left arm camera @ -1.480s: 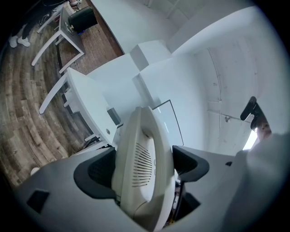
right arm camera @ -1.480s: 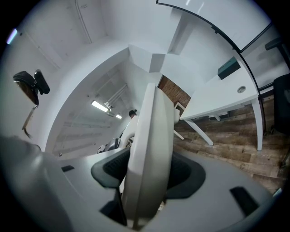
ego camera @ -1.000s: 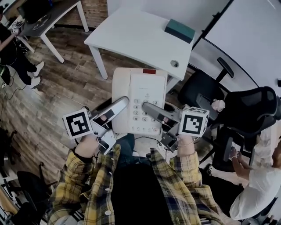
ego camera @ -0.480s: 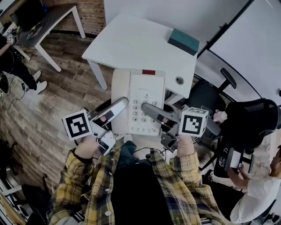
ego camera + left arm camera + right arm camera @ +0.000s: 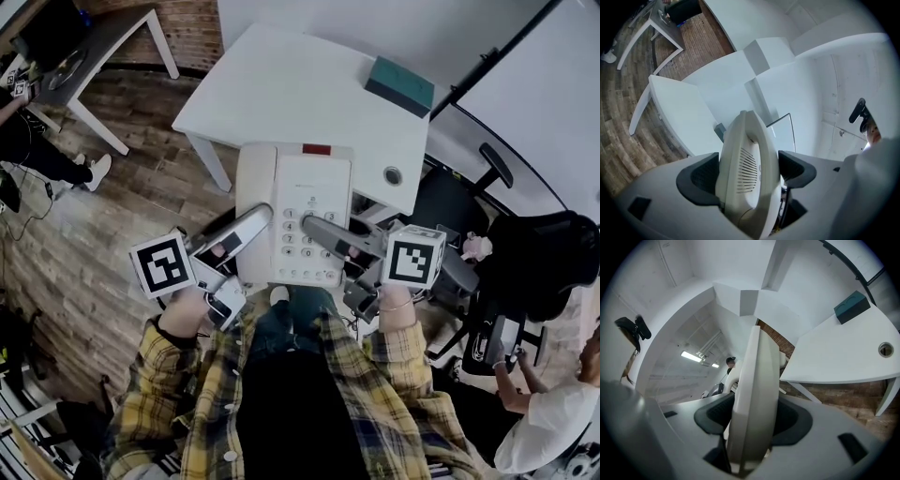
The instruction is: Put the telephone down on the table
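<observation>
A white push-button telephone point(image 5: 302, 202) hangs in the air between both grippers, its far end over the near edge of the white table point(image 5: 281, 89). My left gripper point(image 5: 258, 223) is shut on the telephone's left side, where the handset point(image 5: 746, 164) fills the gap between the dark pads point(image 5: 697, 180). My right gripper point(image 5: 319, 231) is shut on the telephone's right edge point(image 5: 752, 390), which stands thin and upright between its pads point(image 5: 794, 423). Both grips are held above the person's knees.
A teal box point(image 5: 400, 85) lies at the table's far right and a round cable hole point(image 5: 393, 175) sits near its right corner. Black office chairs point(image 5: 539, 262) and another person point(image 5: 553, 422) are to the right. A grey desk point(image 5: 89, 42) stands far left on the wood floor.
The telephone and both grippers have come forward toward the white table, so its far end now overlaps the table's near edge. Both grips look unchanged.
</observation>
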